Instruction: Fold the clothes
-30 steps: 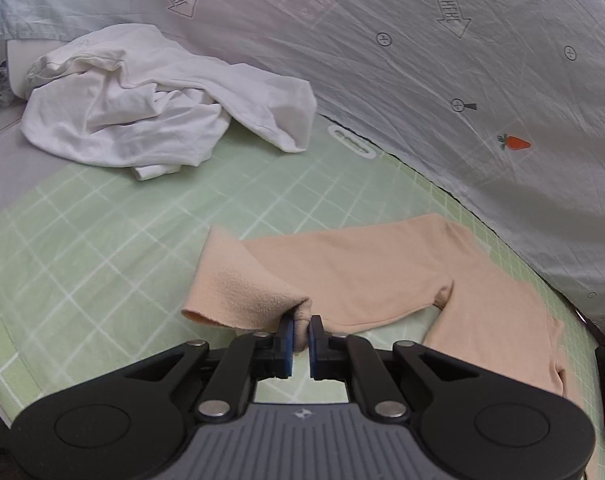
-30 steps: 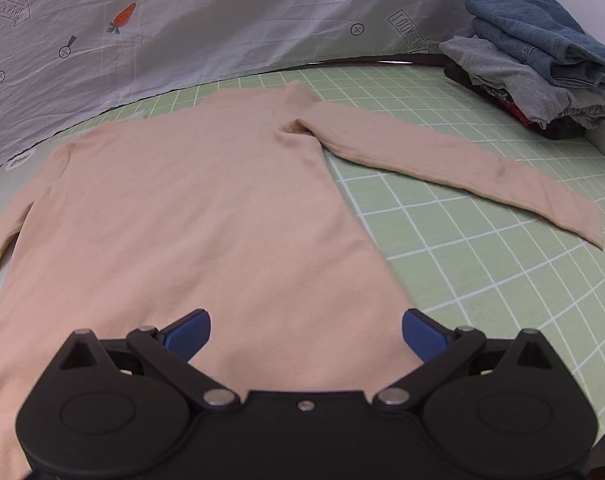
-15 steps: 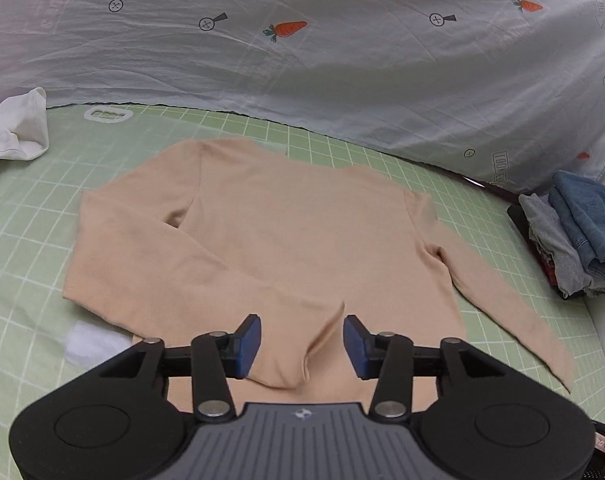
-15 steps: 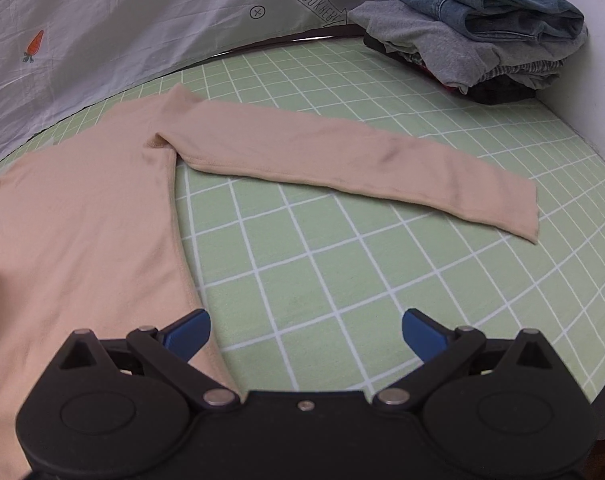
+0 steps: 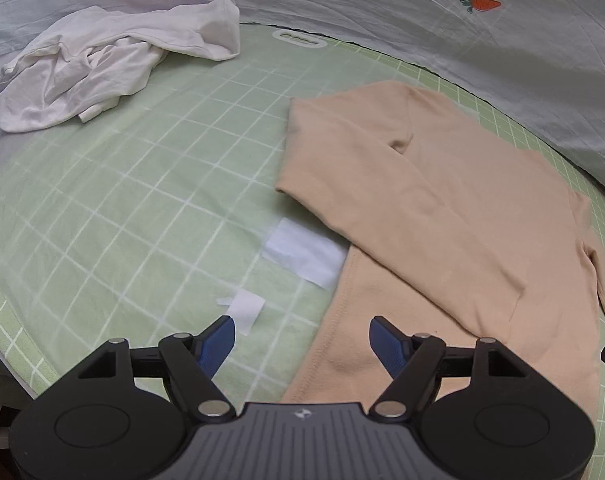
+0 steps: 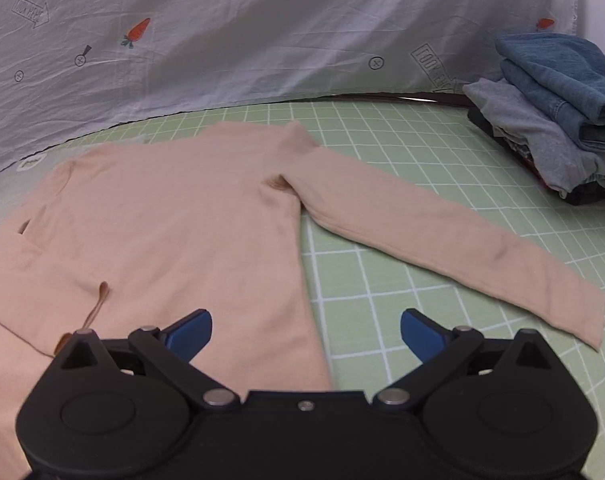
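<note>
Now hovering, left gripper (image 5: 302, 338) with blue pads spread wide and holding nothing, low over the green grid mat (image 5: 114, 208), just above the hem edge of the peach sweater (image 5: 442, 216). Lying flat on the mat, that sweater, one sleeve folded (image 5: 366, 184) diagonally across its body. Showing beside the hem, two pale patches (image 5: 302, 252) on the mat, possibly tape or worn spots; hard telling through the fisheye blur. Sitting crumpled at the mat's far left corner, a white garment (image 5: 102, 64), well apart from the sweater.

Hanging likewise, right gripper (image 6: 306, 330), pads wide apart and gripping nothing, over the sweater's side edge. Stretching out flat to the right across the grid, the other sleeve (image 6: 442, 240). Resting at the far right edge, a stack of folded clothes (image 6: 554, 108), denim on top. Draping behind everything, a carrot-print sheet (image 6: 242, 28).
</note>
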`<control>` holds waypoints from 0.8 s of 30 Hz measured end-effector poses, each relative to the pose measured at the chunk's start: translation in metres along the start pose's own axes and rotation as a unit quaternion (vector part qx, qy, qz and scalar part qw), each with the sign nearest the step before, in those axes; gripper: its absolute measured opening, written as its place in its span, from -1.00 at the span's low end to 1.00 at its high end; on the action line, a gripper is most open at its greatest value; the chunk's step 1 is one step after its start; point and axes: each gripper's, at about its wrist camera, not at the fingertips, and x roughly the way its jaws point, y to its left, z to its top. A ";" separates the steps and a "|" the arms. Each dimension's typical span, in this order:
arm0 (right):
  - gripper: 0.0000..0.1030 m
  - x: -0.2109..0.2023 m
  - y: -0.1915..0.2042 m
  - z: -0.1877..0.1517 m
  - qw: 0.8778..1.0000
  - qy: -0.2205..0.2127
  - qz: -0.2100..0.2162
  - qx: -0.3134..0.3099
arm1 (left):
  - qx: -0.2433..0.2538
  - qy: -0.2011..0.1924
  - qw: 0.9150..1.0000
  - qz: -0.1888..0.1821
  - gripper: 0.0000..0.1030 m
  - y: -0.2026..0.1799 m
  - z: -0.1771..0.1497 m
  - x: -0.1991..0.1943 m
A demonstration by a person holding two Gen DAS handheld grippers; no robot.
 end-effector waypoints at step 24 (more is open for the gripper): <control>-0.48 0.046 0.173 -0.021 0.999 0.028 0.038 0.002 | 0.087 -0.001 0.995 -0.038 0.46 0.094 0.093 0.037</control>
